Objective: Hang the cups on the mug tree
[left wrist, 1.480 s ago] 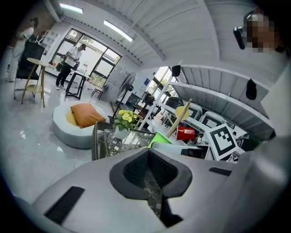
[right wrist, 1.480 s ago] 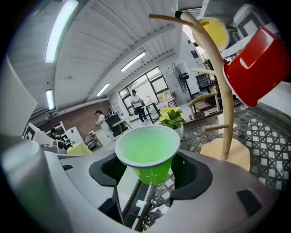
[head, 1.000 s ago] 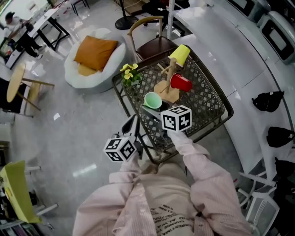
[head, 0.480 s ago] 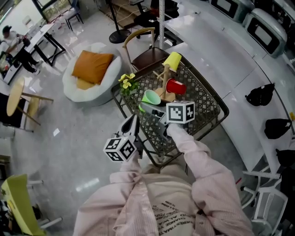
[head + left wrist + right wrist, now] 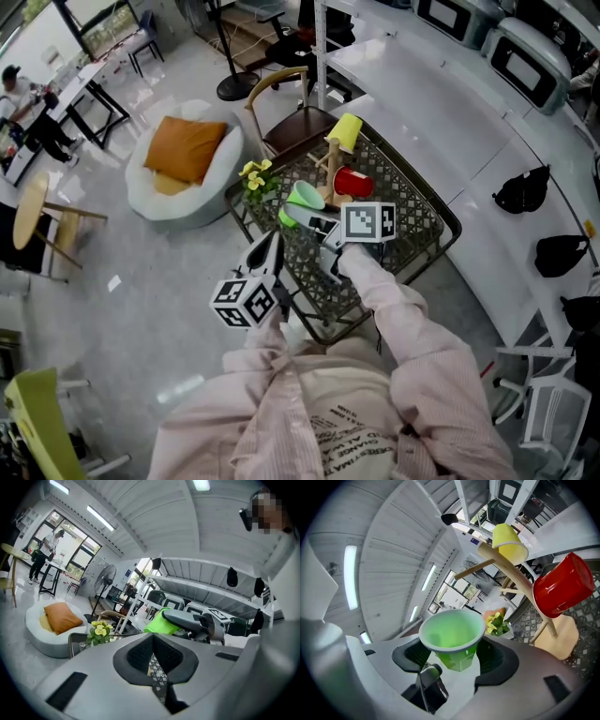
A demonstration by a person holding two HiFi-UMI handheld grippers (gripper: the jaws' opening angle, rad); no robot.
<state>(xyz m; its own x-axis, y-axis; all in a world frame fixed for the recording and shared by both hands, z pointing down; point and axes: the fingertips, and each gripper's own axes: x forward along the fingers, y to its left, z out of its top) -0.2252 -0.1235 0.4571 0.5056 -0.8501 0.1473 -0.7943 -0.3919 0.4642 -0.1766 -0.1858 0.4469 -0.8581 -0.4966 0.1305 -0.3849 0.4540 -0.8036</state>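
The right gripper [image 5: 454, 660] clasps the green cup [image 5: 451, 632] in its fingers near the mug tree [image 5: 513, 581], which bears a yellow cup [image 5: 508, 541] and a red cup [image 5: 562, 590]. The left gripper [image 5: 153, 667] has its fingers closed, empty.

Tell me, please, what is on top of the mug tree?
A yellow cup sits mouth-down over the top peg of the mug tree; a red cup hangs lower. The peg inside the yellow cup is covered.
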